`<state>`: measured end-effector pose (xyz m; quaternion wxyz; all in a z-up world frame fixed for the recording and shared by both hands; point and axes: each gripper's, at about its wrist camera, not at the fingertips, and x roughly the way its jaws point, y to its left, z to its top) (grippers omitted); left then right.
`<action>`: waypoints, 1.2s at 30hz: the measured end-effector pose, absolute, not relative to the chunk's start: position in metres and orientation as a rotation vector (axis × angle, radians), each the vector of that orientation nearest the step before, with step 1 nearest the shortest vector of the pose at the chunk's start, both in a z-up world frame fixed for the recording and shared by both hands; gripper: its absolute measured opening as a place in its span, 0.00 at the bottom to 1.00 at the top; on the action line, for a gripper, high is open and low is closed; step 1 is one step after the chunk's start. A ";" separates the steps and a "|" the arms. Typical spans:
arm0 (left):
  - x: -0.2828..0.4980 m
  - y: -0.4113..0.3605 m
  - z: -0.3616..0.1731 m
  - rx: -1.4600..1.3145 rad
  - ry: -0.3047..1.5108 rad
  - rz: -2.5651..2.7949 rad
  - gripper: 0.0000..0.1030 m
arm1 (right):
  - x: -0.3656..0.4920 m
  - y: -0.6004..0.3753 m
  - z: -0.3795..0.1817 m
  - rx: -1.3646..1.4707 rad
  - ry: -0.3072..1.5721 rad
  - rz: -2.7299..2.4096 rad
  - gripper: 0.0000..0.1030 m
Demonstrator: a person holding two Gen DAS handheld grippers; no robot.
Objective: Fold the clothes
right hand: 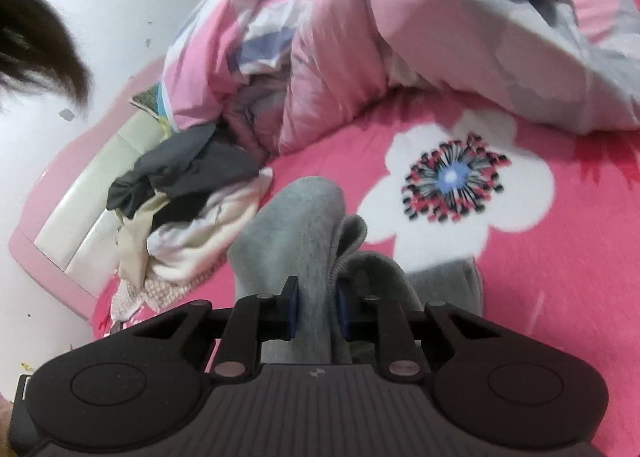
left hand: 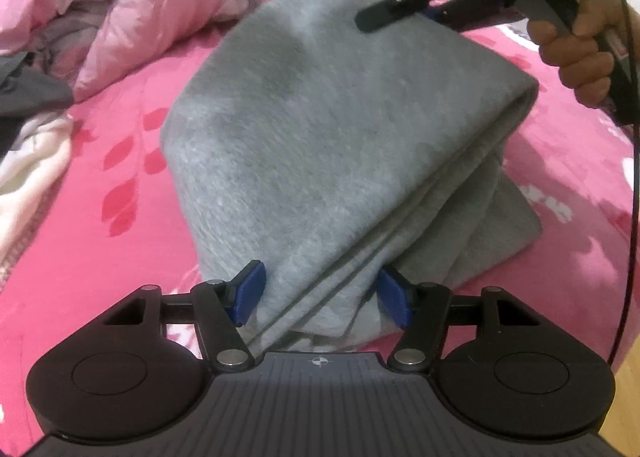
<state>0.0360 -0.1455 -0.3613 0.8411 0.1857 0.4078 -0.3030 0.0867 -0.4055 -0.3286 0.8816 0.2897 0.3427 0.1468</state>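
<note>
Left wrist view: a folded grey garment point(left hand: 320, 129) lies at frame centre on the pink flowered bed sheet point(left hand: 100, 237). The left claw point(left hand: 322, 297) straddles its near edge, blue pads apart and not pressing. At upper right the right claw point(left hand: 396, 11), held by a hand point(left hand: 576, 53), grips the far edge. Right wrist view: the right claw point(right hand: 317, 307) is clenched on a ridge of grey cloth; a clothes pile point(right hand: 176, 205) sits left of centre.

Pink bed point(left hand: 120, 217), grey garment point(left hand: 320, 117), quilt point(right hand: 440, 37)
</note>
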 end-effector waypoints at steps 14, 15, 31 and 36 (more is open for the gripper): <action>0.028 -0.153 -0.372 0.482 0.805 -0.758 0.61 | 0.043 -0.460 -0.379 0.939 0.806 0.094 0.42; 0.028 -0.153 -0.373 0.484 0.803 -0.767 0.61 | 0.038 -0.459 -0.373 0.913 0.813 0.097 0.46; 0.041 -0.137 -0.372 0.371 0.826 -0.799 0.61 | 0.001 -0.467 -0.425 1.173 0.942 -0.043 0.26; 0.045 -0.132 -0.370 0.338 0.850 -0.797 0.61 | -0.010 -0.460 -0.410 1.199 0.915 0.016 0.15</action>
